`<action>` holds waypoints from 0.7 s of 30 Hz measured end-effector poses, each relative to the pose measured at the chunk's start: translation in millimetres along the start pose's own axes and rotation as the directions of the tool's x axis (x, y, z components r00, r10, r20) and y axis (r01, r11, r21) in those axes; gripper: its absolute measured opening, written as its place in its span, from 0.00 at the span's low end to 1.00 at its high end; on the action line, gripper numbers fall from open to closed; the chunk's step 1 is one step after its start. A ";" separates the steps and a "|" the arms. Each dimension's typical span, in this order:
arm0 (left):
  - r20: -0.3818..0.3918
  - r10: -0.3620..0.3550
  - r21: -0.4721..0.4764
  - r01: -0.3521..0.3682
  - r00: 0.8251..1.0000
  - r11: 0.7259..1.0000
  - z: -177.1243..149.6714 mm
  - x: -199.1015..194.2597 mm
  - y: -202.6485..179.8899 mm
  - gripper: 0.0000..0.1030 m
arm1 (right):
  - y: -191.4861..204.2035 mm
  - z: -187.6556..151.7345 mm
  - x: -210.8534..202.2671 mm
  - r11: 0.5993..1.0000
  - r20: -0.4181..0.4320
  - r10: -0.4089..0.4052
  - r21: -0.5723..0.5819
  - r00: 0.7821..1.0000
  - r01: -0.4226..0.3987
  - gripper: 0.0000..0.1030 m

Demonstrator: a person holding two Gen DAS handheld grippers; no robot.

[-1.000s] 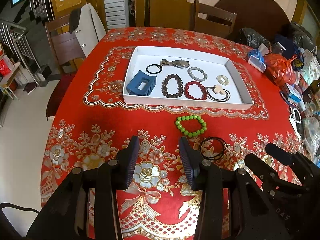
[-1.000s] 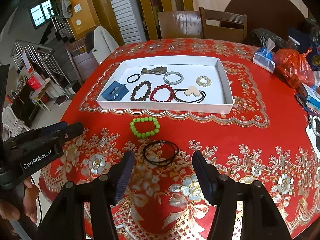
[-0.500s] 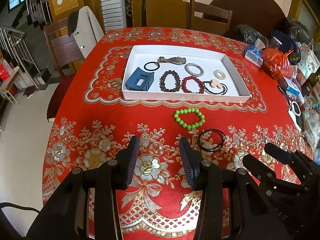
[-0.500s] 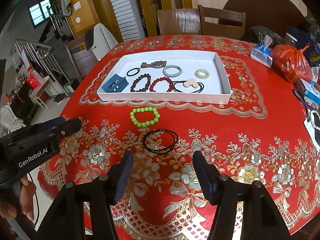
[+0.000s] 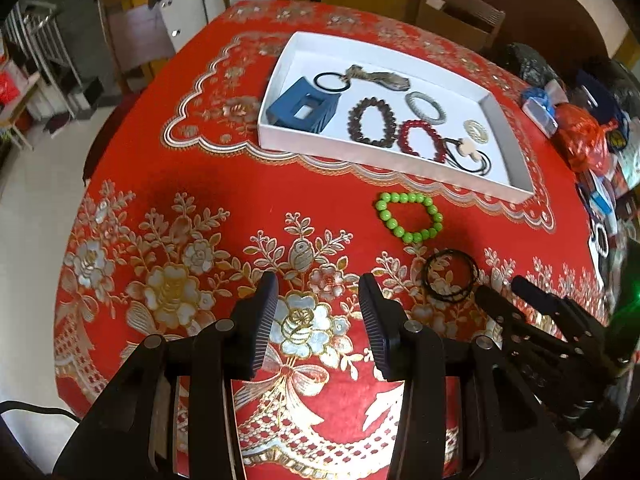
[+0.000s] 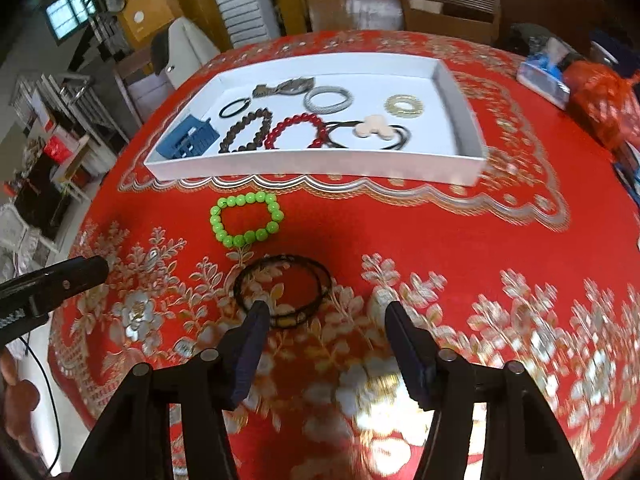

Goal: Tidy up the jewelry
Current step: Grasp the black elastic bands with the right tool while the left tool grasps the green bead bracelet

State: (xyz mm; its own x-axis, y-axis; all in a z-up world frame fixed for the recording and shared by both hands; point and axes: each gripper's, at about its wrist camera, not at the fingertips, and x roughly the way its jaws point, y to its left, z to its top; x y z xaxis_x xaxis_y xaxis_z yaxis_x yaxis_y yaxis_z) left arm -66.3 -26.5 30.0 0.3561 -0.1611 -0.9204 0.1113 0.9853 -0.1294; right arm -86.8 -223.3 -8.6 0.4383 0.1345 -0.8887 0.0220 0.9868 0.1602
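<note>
**Right wrist view: jewelry stock on red tablecloth**

Red tablecloth (image 6: 460, 248): base surface.
White tray (image 6: 320, 166): landmark, holding several bracelets and hair ties.
Right gripper (image 6: 326, 312): jaws apart, empty, well before tray.
Left gripper (image 5: 318, 292): jaws apart, empty.
Green bead bracelet (image 6: 246, 220): just before tray.
Black bangle (image 6: 284, 290): beyond the green beads from the tray, at right gripper's left fingertip.

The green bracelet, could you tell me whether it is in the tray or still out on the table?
Out. The green bracelet lies on the red cloth in front of the tray.

Bright indoor light, heavy fisheye bending, dark vignetted corners, right view motion-blurred
</note>
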 end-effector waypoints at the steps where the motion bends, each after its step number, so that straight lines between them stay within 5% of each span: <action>1: -0.007 0.000 -0.011 -0.001 1.000 1.000 2.3 3.2 0.5 0.40 | 1.3 2.2 6.6 1.000 -0.012 -0.008 -0.015 1.000 0.008 0.41; 9: -0.041 -0.004 -0.051 0.002 0.999 0.999 22.6 23.9 -5.8 0.40 | 1.0 8.8 20.4 0.991 -0.002 -0.062 -0.116 0.998 0.061 0.03; 21: -0.121 0.017 0.015 -0.015 0.992 1.000 47.4 77.7 -46.0 0.44 | -60.3 -0.7 -3.3 0.999 -0.013 -0.014 0.034 1.000 0.014 0.02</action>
State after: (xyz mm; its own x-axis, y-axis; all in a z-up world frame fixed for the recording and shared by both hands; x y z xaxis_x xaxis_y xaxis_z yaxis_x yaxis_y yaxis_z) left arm 0.3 -87.1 -18.1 0.2427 -0.1367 -0.9604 0.1195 0.9867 -0.1103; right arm -90.3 -283.1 -15.7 0.4264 0.1220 -0.8963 0.0590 0.9850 0.1622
